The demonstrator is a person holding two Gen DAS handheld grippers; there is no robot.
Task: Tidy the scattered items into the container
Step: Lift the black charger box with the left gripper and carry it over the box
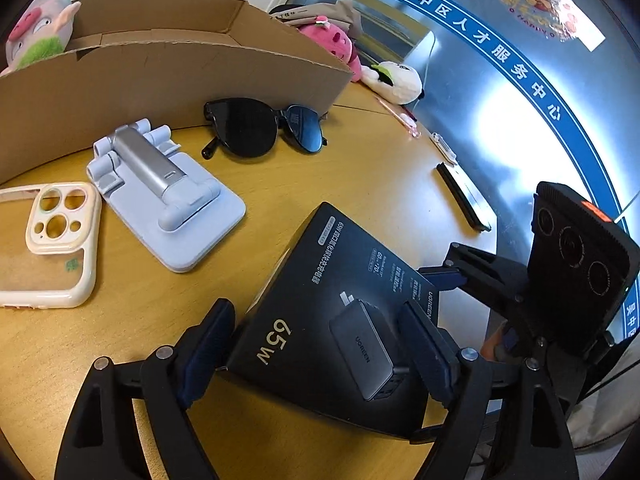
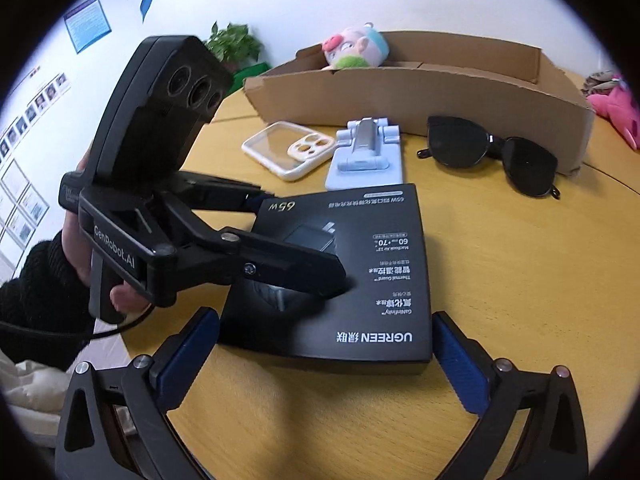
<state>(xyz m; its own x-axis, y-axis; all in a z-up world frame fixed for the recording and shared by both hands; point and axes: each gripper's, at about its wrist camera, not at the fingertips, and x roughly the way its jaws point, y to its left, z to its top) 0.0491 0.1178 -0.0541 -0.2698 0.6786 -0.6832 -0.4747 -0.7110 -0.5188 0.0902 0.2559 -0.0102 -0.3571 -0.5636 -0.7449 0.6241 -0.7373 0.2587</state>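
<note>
A black charger box (image 1: 320, 280) (image 2: 360, 264) lies flat on the round wooden table (image 1: 340, 168). My left gripper (image 1: 316, 348) (image 2: 304, 240) is open and straddles one corner of it, one finger beside the edge and the other above the lid. My right gripper (image 2: 326, 356) is wide open at the box's near edge, its blue pads (image 2: 460, 360) just outside the two corners. Beyond lie a clear phone case (image 1: 52, 240) (image 2: 284, 148), a pale blue phone stand (image 1: 160, 192) (image 2: 364, 156) and black sunglasses (image 1: 256, 128) (image 2: 492, 152). The cardboard container (image 1: 160, 76) (image 2: 420, 92) stands behind them.
A plush toy (image 1: 36, 36) (image 2: 356, 48) sits at the container's far end. A pink plush (image 1: 332, 44) (image 2: 616, 108) and a white plush (image 1: 396, 80) lie beside it. A pink pen (image 1: 400, 116) and a black strip (image 1: 464, 196) rest near the table's edge. A person's hand (image 2: 76, 248) holds the left gripper.
</note>
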